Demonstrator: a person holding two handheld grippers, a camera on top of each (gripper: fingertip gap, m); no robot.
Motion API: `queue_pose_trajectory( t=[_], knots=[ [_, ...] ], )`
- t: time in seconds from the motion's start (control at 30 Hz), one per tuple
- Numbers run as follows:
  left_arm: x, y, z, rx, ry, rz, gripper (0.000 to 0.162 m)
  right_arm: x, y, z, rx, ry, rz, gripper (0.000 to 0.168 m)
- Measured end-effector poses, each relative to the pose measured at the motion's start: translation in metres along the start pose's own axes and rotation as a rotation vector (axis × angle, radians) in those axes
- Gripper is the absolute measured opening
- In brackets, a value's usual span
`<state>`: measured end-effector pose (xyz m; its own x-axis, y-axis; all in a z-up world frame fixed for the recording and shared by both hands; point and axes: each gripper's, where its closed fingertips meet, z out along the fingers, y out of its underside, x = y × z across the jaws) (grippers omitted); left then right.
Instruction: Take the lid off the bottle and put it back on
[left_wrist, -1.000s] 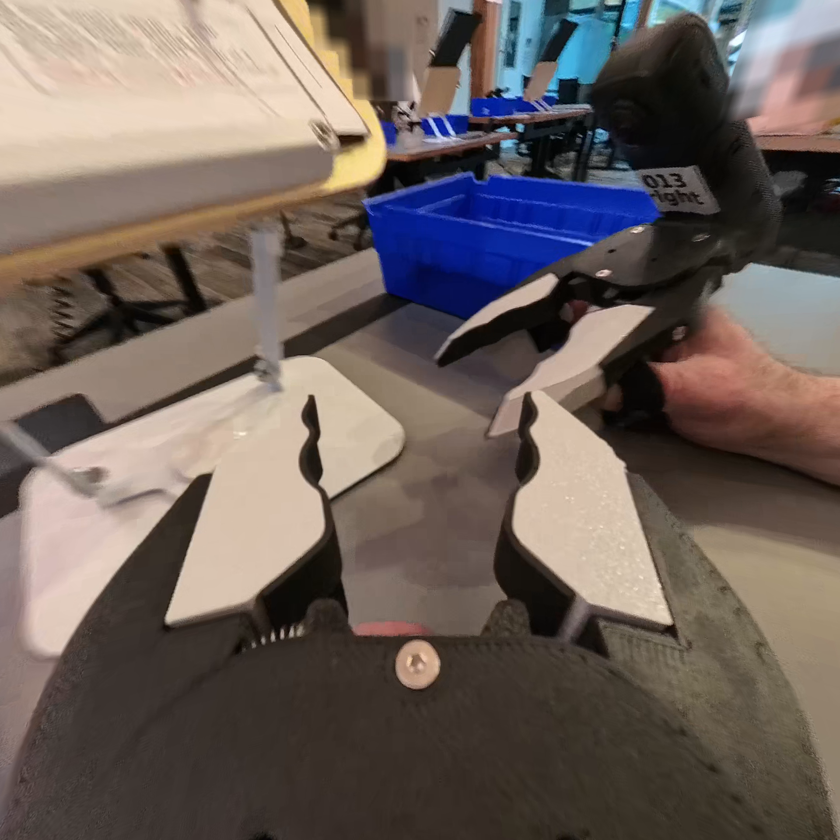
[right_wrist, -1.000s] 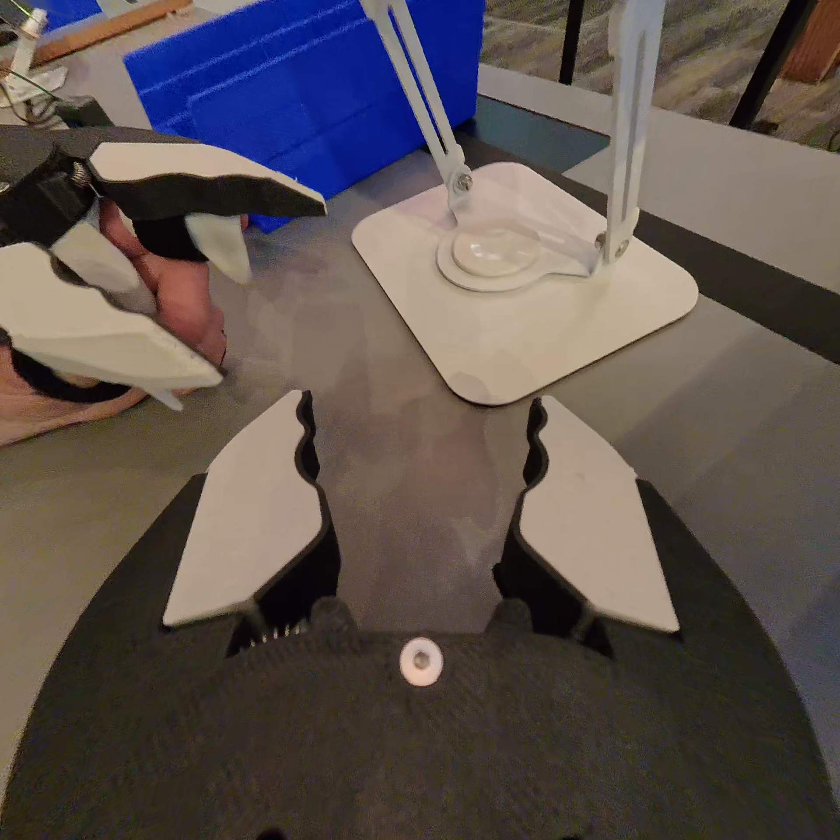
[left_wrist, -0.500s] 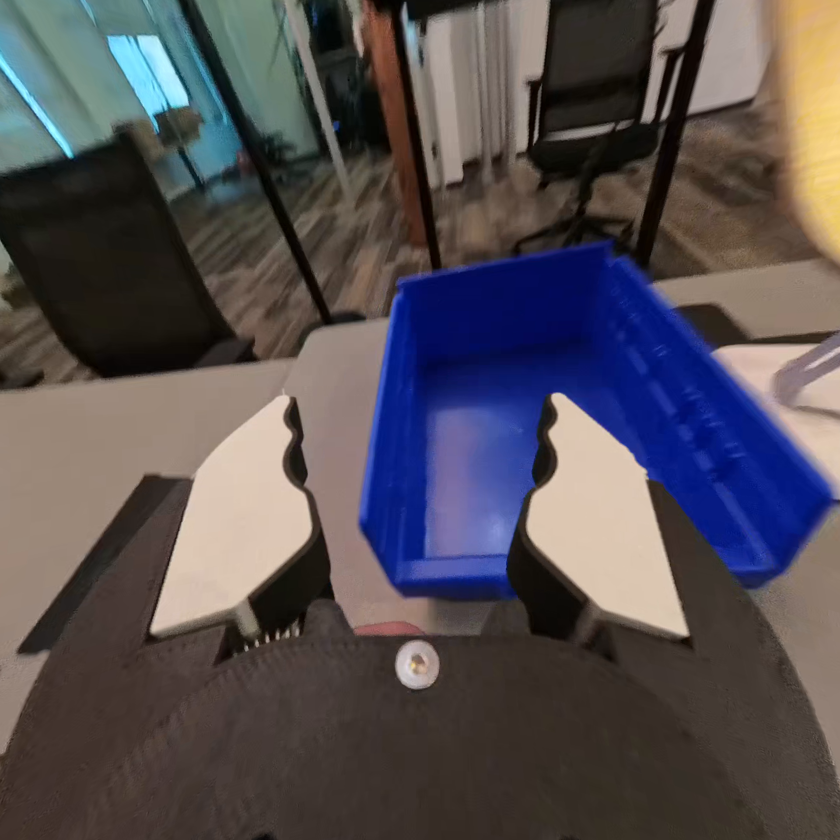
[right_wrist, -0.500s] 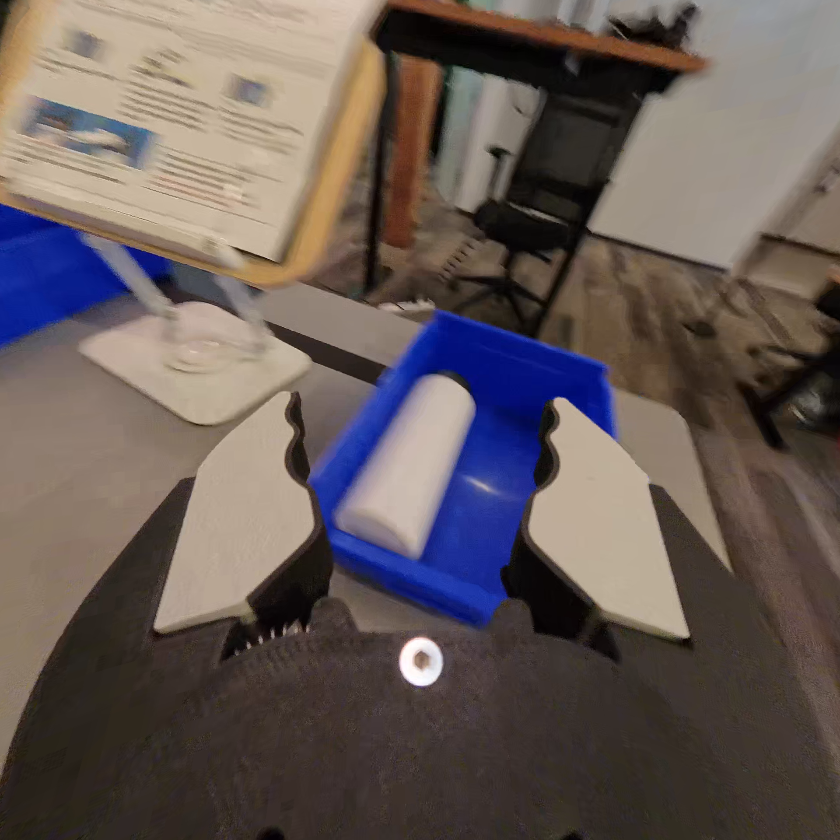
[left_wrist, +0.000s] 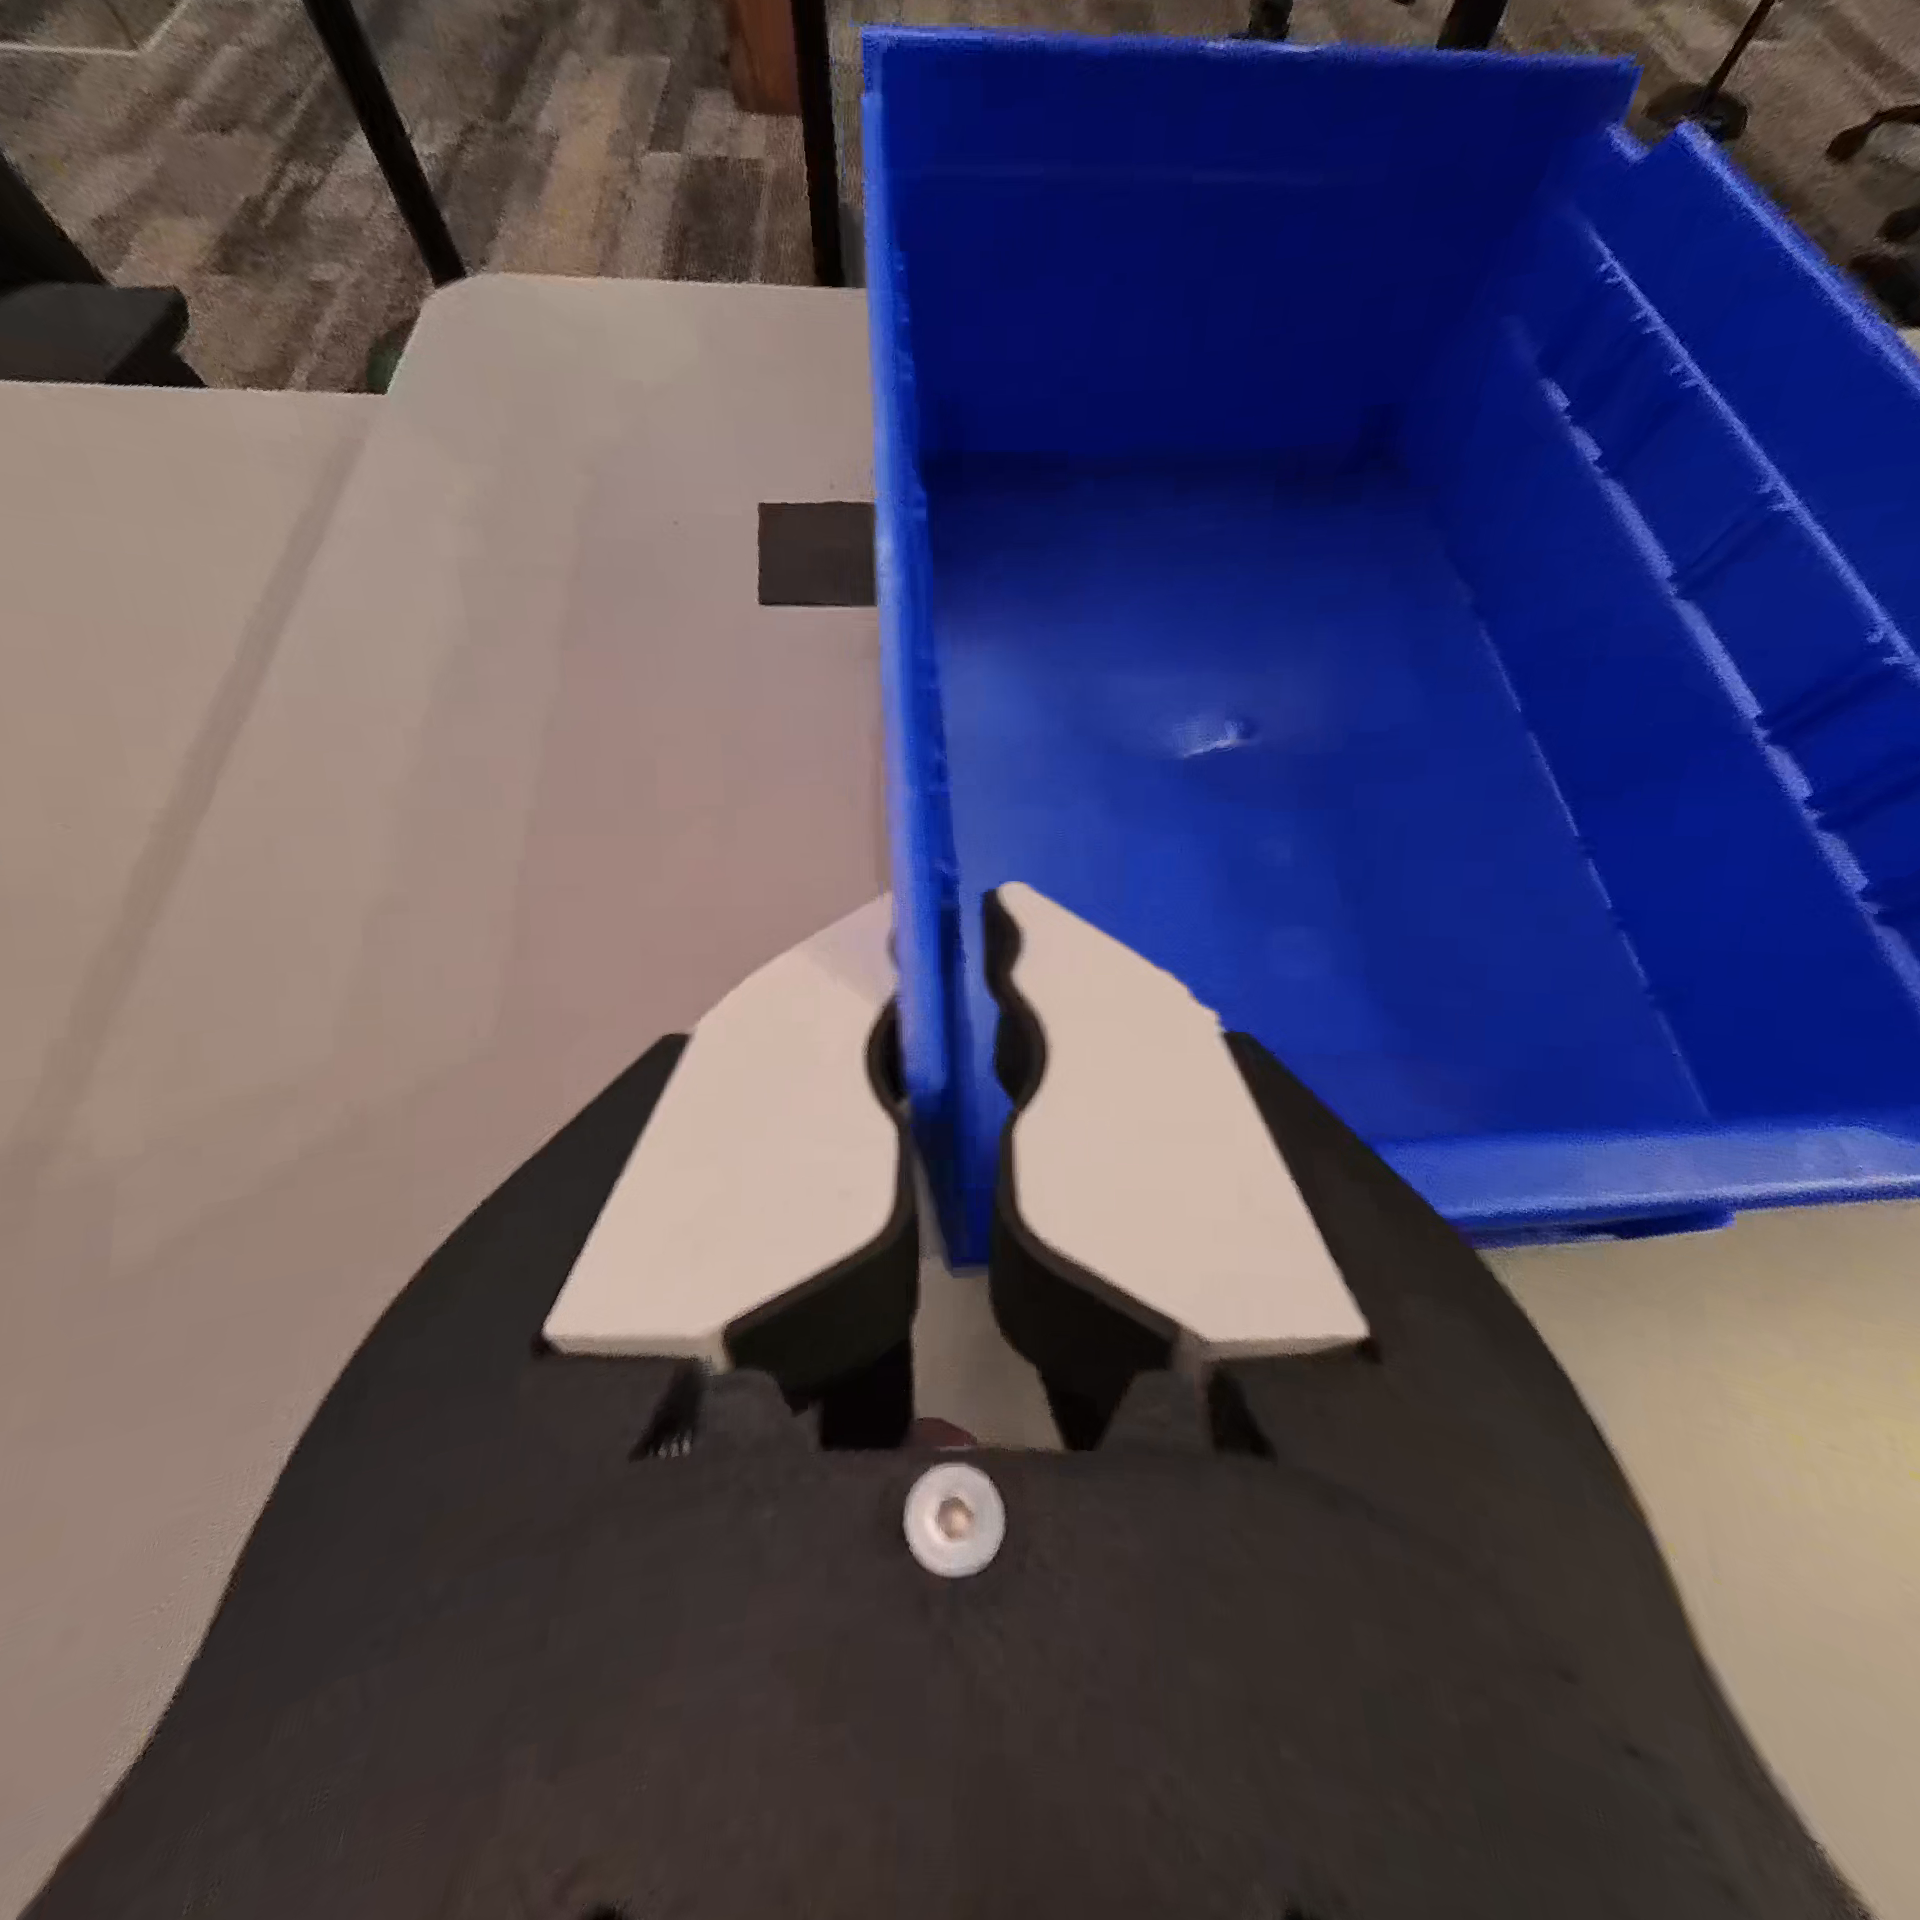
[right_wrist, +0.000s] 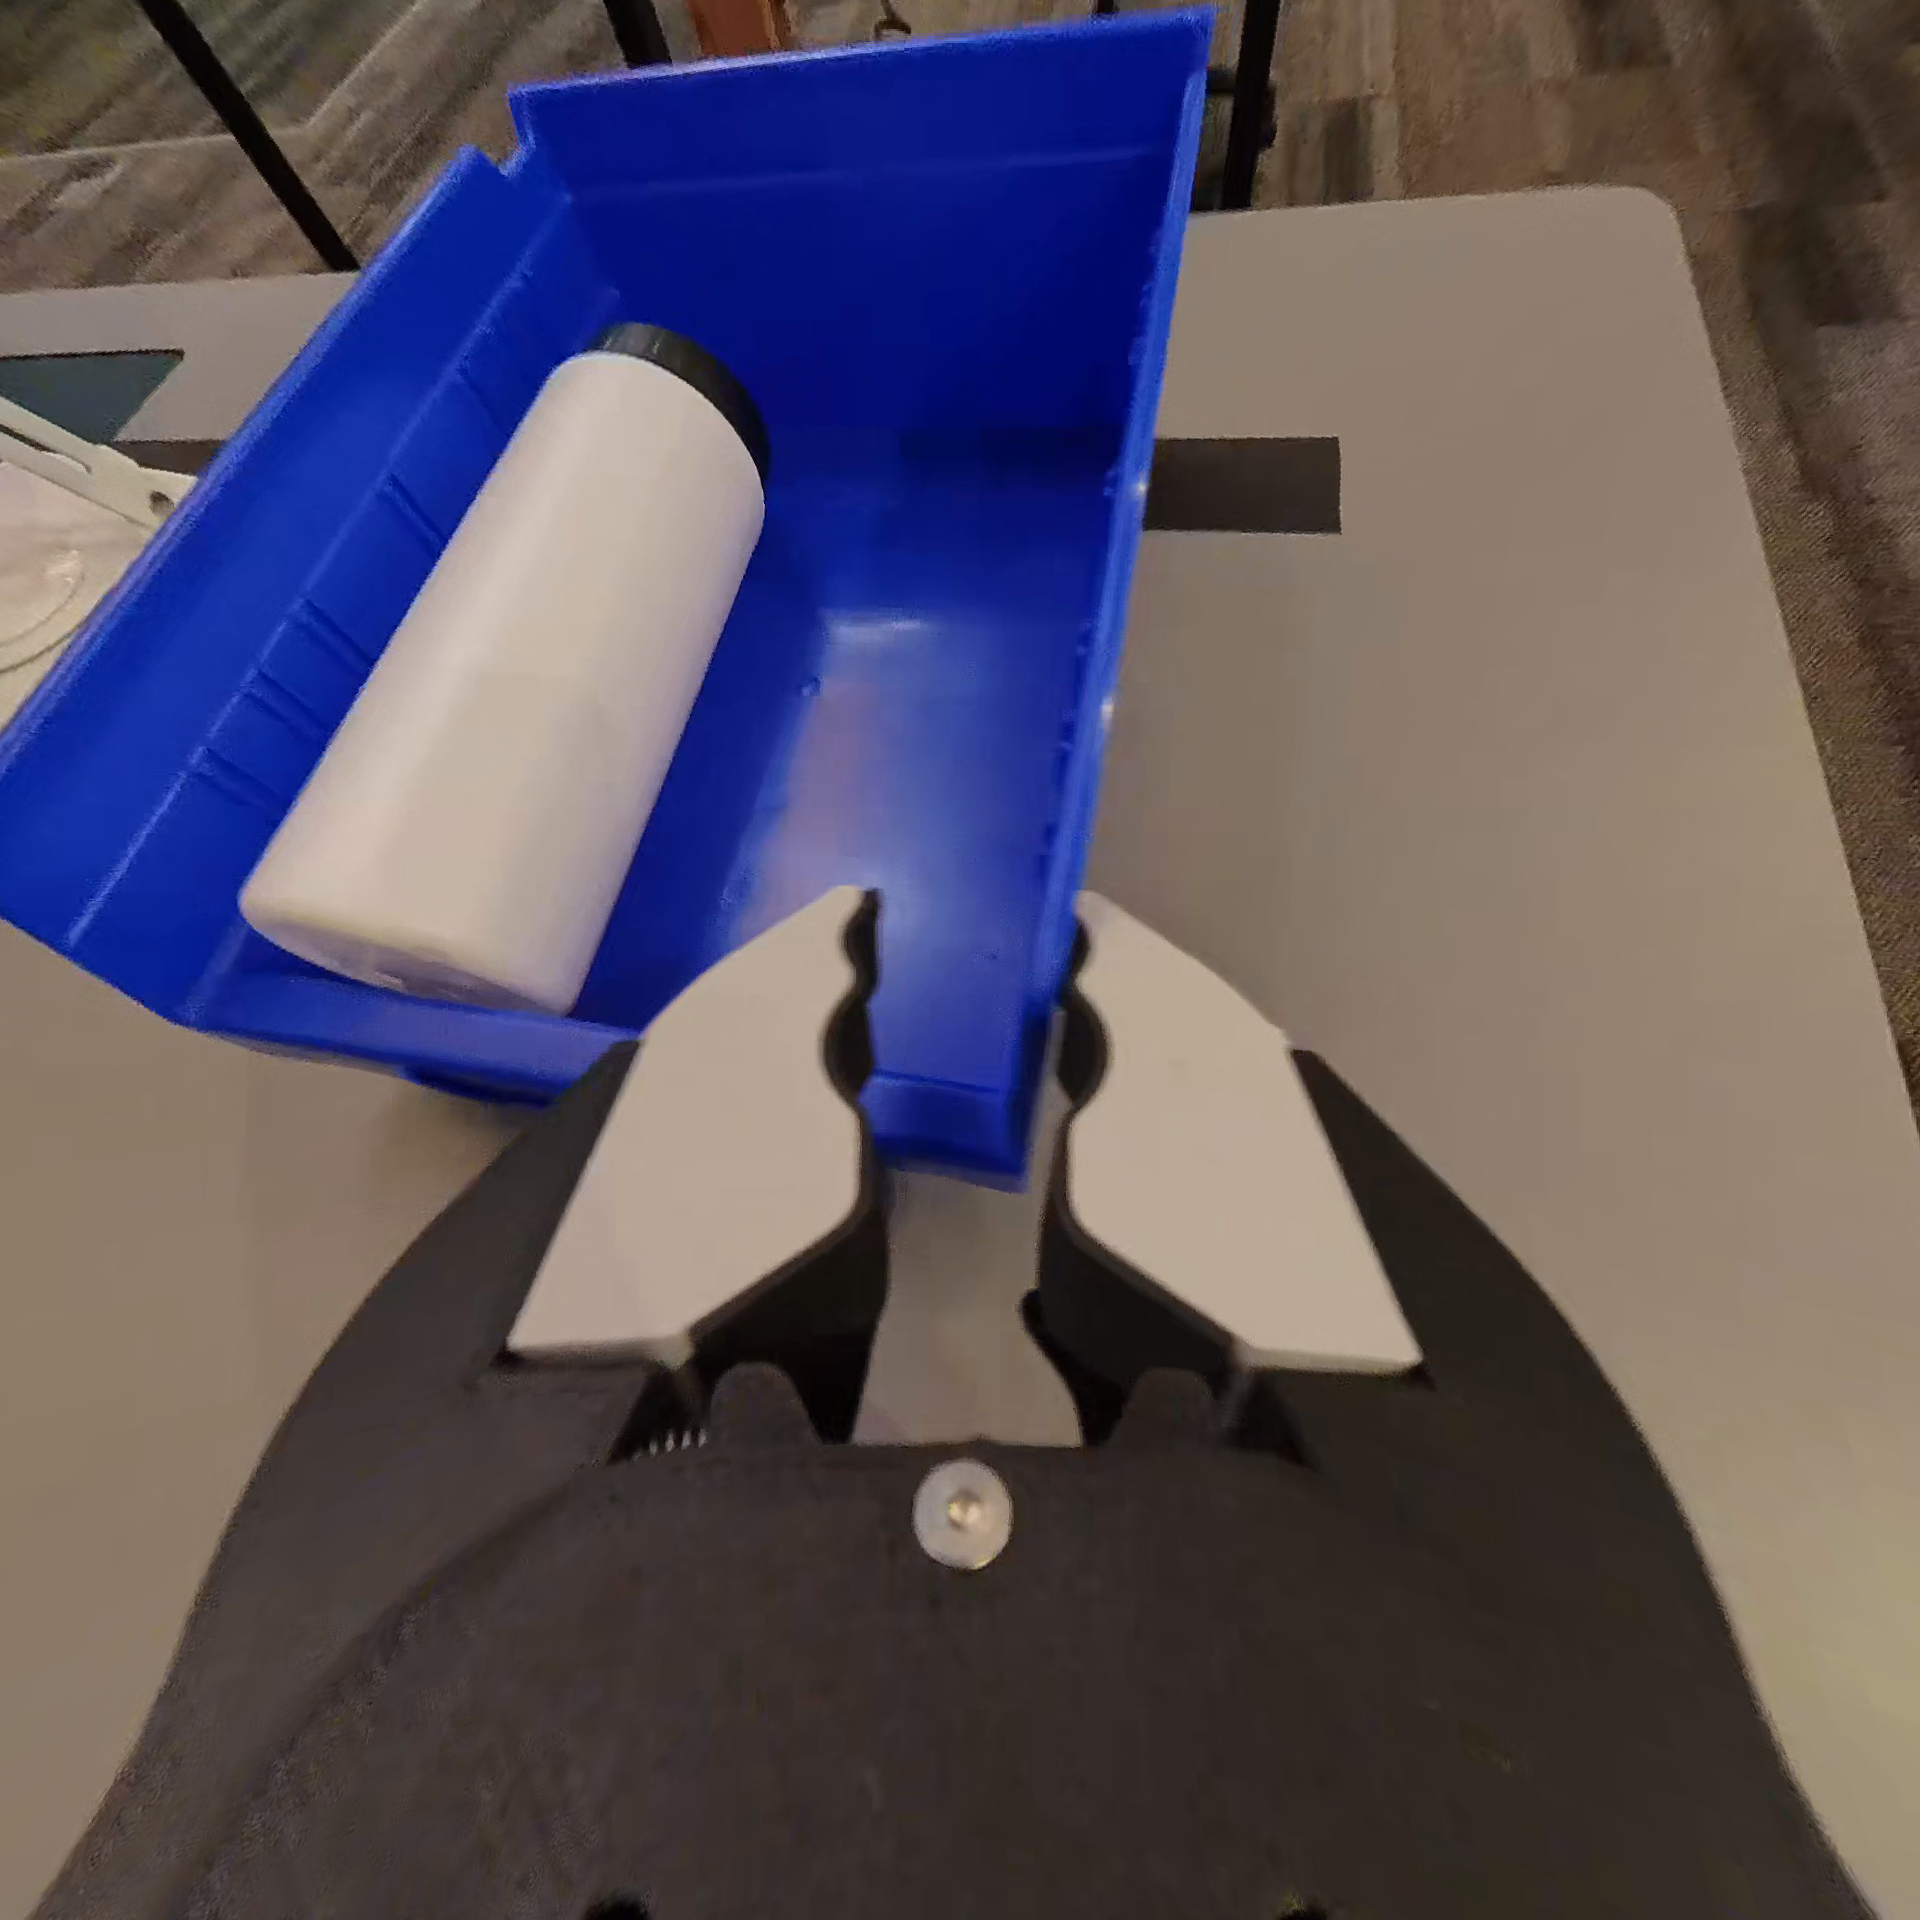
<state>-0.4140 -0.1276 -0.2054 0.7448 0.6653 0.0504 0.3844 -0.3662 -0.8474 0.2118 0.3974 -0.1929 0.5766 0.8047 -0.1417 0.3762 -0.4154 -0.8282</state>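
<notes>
Both claws have swung from open desk space to the two blue plastic bins and narrowed from a wide spread, so the work has apparently shifted to gripping bin walls before any lid handling. The left claw (left_wrist: 940, 1023) straddles the near-left corner wall of the empty blue plastic bin (left_wrist: 1756, 1169), its fingers pinching that wall. The right claw (right_wrist: 971, 1023) brackets the near-right corner wall of the second blue plastic bin (right_wrist: 1127, 582), fingers close about it; firm contact cannot be told. The white cylindrical bottle (right_wrist: 520, 686) lies on its side against this bin's left wall, its black round lid (right_wrist: 691, 379) on, pointing toward the grey desk's (right_wrist: 1507, 727) far edge.
</notes>
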Motion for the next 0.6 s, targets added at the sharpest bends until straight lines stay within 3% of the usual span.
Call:
queue_pose_trajectory(
  t=[0.07,0.37,0.6],
  knots=[
    [0.000,0.001,0.000,-0.006,0.030,0.018,0.005,0.003,0.004,0.002,-0.019,-0.026,-0.014,0.008],
    [0.001,0.013,-0.019,-0.017,0.127,0.086,0.005,0.003,0.006,0.002,-0.063,-0.036,-0.126,0.007],
    [0.001,0.038,-0.056,-0.081,0.281,0.164,0.005,-0.009,0.018,-0.012,-0.081,-0.127,-0.174,0.009]
  ],
)
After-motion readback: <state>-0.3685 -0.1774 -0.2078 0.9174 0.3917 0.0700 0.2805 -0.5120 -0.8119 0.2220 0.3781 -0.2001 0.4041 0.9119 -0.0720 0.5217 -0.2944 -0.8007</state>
